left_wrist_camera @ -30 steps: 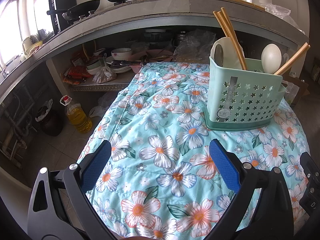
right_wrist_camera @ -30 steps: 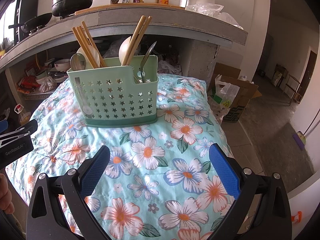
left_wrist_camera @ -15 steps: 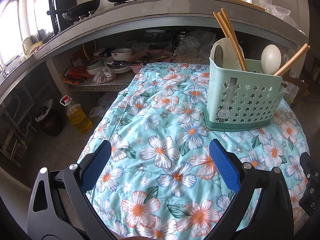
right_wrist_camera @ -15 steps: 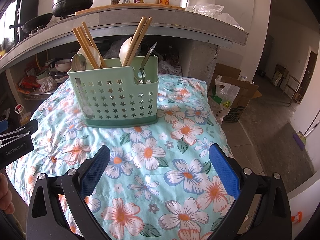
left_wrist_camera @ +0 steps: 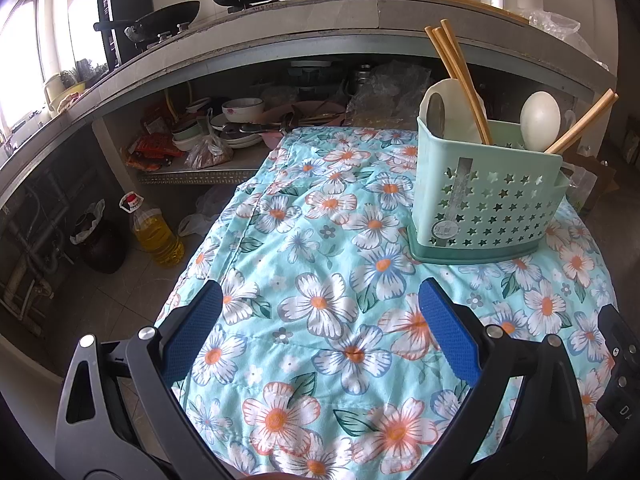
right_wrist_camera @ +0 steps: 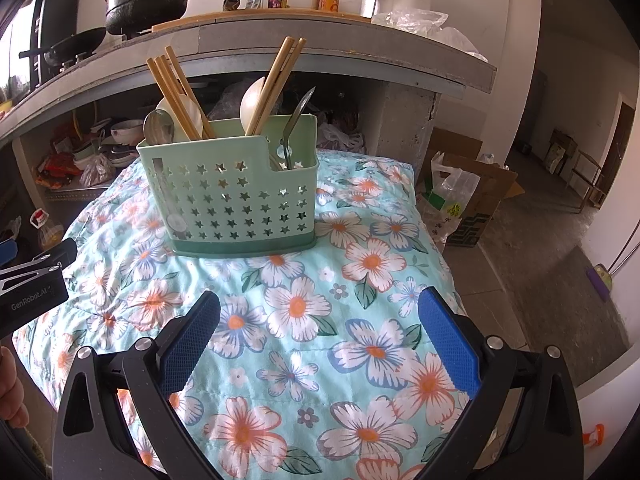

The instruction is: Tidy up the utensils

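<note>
A green caddy (right_wrist_camera: 236,196) with star holes stands upright on a flowery cloth (right_wrist_camera: 304,320). The cloth covers a low, rounded surface, and what lies under it cannot be seen. The caddy sits toward the far end of the cloth, near the big gray counter (right_wrist_camera: 320,44) behind it. The cloth's far edge comes just behind the caddy.

Inside the caddy, one bunch of wooden chopsticks (right_wrist_camera: 176,96) leans left. Another bunch of chopsticks (right_wrist_camera: 276,80) leans right. A metal spoon (right_wrist_camera: 158,126) and two pale ladles (right_wrist_camera: 252,102) stick up too. A metal fork-like tool (right_wrist_camera: 296,120) stands in the low right part.

The left gripper (left_wrist_camera: 320,332) has its blue fingers (left_wrist_camera: 196,332) spread wide, with nothing between them. The right gripper (right_wrist_camera: 318,340) is spread wide too, and its fingers (right_wrist_camera: 448,340) hold nothing. Both hover over the near part of the cloth, well apart from the caddy.

There is plenty of bare cloth between the fingers and the caddy. On the left the cloth edge drops to the floor, where an oil bottle (left_wrist_camera: 154,232) stands. On the right the cloth edge drops near a cardboard box (right_wrist_camera: 472,196).
</note>
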Demonstrator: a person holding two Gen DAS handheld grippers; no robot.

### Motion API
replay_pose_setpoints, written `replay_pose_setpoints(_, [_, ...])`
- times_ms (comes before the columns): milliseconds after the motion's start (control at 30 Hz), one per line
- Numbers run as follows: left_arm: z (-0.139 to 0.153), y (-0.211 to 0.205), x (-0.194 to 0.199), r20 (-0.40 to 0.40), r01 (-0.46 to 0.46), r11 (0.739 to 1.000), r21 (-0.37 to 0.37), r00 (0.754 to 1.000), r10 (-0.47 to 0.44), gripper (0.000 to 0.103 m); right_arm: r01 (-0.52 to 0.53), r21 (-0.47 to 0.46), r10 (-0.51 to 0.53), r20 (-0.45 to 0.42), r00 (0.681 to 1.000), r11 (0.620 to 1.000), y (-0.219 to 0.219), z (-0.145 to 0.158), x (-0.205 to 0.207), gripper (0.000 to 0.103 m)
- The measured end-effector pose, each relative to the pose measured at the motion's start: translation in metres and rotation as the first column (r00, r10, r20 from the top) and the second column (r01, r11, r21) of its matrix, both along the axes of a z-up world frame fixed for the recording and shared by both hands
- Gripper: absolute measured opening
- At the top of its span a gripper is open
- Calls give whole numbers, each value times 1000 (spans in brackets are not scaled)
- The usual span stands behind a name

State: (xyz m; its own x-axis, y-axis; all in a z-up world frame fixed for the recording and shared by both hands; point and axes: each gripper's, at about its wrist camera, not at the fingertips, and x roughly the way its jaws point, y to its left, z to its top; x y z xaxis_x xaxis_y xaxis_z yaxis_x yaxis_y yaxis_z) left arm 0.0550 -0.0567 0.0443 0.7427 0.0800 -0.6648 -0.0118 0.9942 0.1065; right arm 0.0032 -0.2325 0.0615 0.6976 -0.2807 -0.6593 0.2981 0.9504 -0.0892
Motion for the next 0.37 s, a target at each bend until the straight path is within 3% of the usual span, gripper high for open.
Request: replay_pose_setpoints(367, [0, -2, -2, -3, 2, 1000, -1, 1000, -2, 94, 0, 4, 0, -1, 1000, 1000, 0, 0, 0, 96])
